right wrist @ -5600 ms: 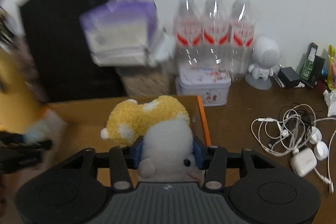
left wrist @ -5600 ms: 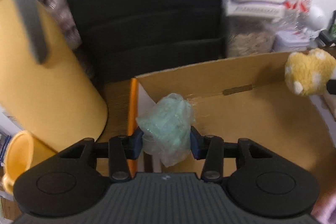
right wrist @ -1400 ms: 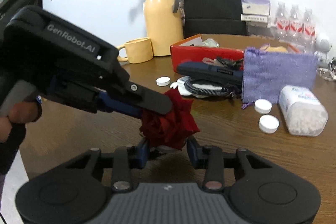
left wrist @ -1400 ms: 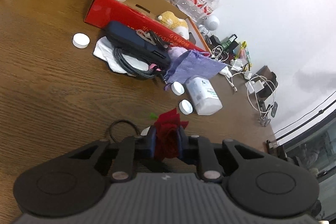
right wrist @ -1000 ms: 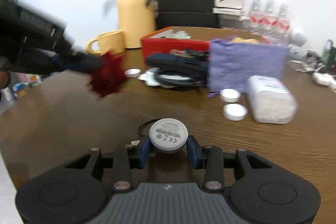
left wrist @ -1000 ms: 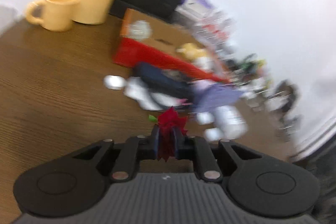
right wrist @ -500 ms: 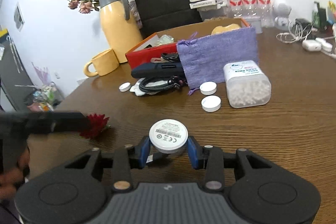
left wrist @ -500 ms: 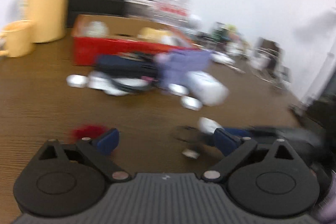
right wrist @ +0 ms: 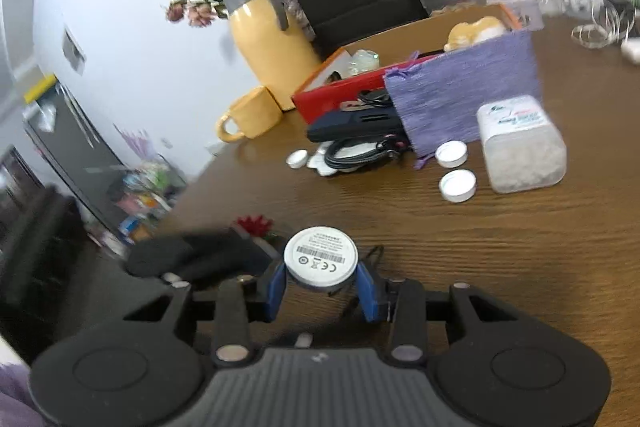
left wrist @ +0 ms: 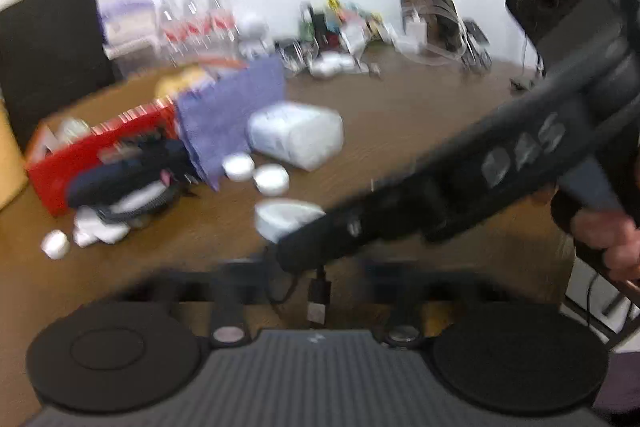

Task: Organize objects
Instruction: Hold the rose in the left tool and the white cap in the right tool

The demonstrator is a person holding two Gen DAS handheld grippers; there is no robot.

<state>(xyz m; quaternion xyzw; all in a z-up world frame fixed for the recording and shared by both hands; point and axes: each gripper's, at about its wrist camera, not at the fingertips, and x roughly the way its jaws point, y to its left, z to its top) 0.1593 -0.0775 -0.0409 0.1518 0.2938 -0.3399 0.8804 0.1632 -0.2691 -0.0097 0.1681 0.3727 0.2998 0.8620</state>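
Note:
My right gripper point(right wrist: 322, 285) is shut on a white round puck point(right wrist: 320, 257) with a black cable trailing from it, held just above the wooden table point(right wrist: 480, 247). In the blurred left wrist view the same puck point(left wrist: 280, 215) sits at the tip of the right gripper point(left wrist: 298, 231), which reaches in from the right. My left gripper point(left wrist: 320, 277) is closing just below it. The cable's plug point(left wrist: 318, 297) lies between its jaws, and the pads do not touch it. A red rose point(right wrist: 256, 225) lies on the table beside the left gripper's dark blur point(right wrist: 264, 253).
Behind stand a red box point(right wrist: 332, 95), a purple pouch point(right wrist: 460, 95), a dark case point(right wrist: 356, 127) on coiled cable, a clear jar point(right wrist: 520, 147) on its side and white caps point(right wrist: 458, 185). A yellow mug point(right wrist: 248, 115) and jug point(right wrist: 268, 43) are at the left. The table edge runs close at the left.
The left gripper let go of the rose, which now lies on the table. It swung right under the right gripper and its wide jaws came inward. The right gripper kept the puck.

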